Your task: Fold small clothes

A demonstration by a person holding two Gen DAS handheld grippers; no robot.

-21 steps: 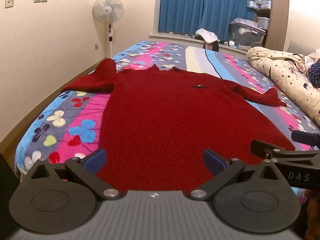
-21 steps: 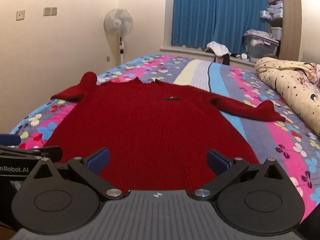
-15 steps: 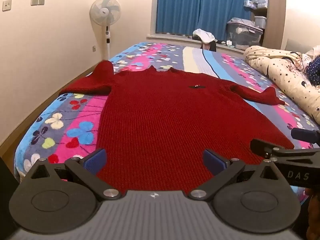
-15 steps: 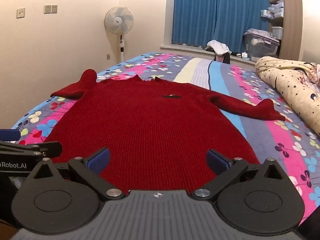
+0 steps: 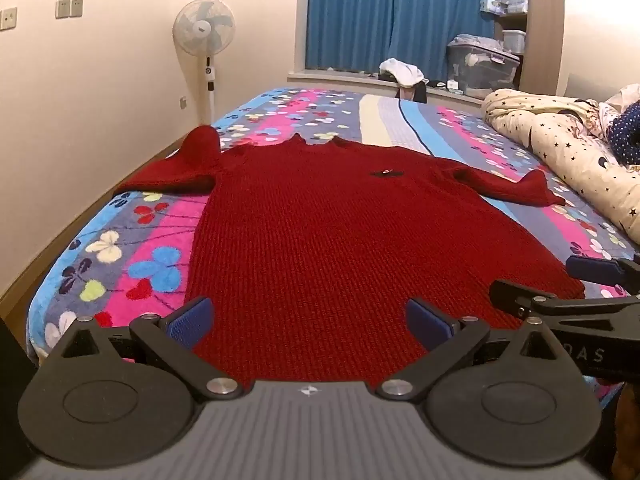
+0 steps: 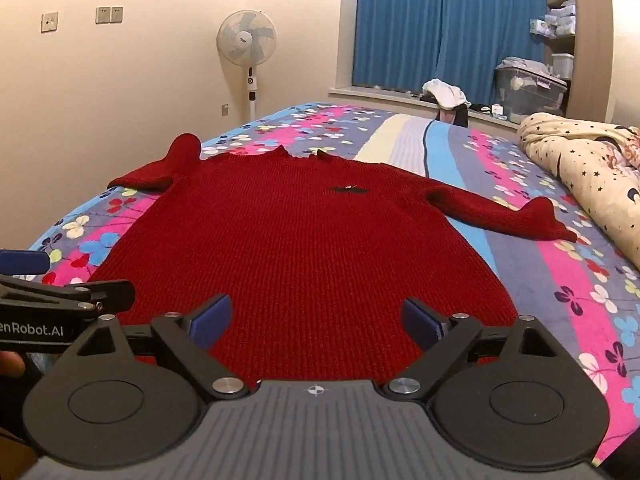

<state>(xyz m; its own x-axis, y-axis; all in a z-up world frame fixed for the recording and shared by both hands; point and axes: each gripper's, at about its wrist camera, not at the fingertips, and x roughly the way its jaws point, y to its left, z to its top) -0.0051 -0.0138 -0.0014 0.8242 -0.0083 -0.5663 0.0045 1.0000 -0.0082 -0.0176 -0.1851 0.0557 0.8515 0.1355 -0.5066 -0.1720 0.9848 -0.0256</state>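
Bedroom with blue curtains (image 5: 384,16), and one flowered bed (image 5: 152,240) fills my view. One red sweater (image 5: 340,240) lies flat on it, collar at twelve o'clock, two sleeves out at ten and two. One fan (image 5: 204,32) stands by the wall. One clear storage bin (image 6: 528,88) holds bundled stuff I can't make out. My left gripper (image 5: 310,318) and right gripper (image 6: 316,316), both spread wide, hover at the hem, pinching nothing.

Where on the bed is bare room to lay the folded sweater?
Free: the bedspread strip between the red sweater collar and the windowsill, and the striped band between its right sleeve and the star-print duvet. Narrower: the floral edge left of the body. Crowded: the near middle, under the sweater and both open grippers, left and right.
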